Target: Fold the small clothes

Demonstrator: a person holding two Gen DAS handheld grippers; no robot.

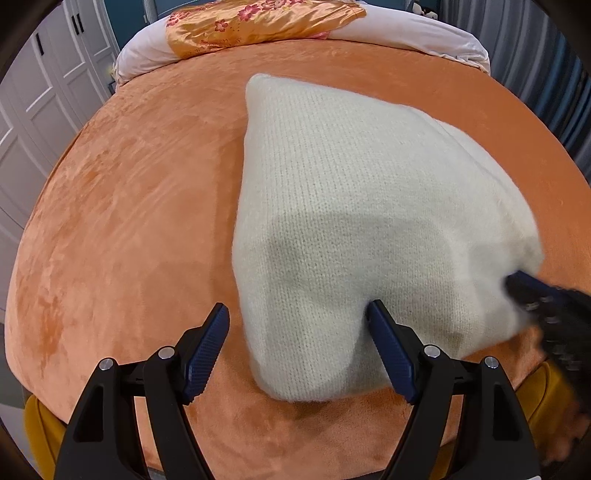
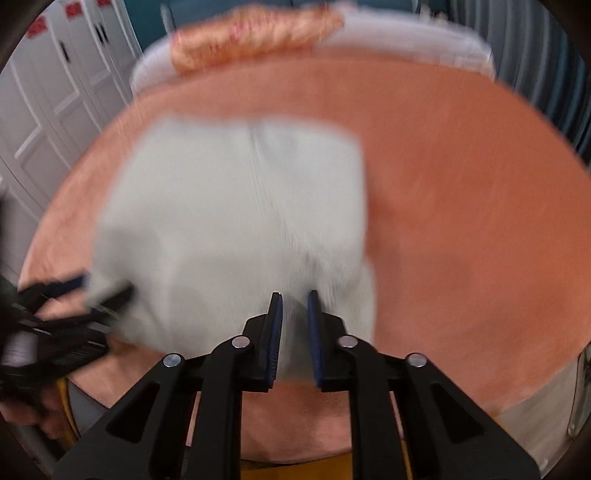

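Cream knit garment lies folded on bed.

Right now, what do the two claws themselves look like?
Both match: the left claw and right claw have glossy black angular frames with cut-out slots, silver round pivot pins, and flat fingers faced with dark blue textured pads. No cables or sleeves are visible.

- Left of the left gripper the orange bed cover lies bare and free to pass.
- Ahead of it the white knit garment fills the way.
- The right gripper stands close on its right.
- Far ahead, a floral pillow closes the bed.
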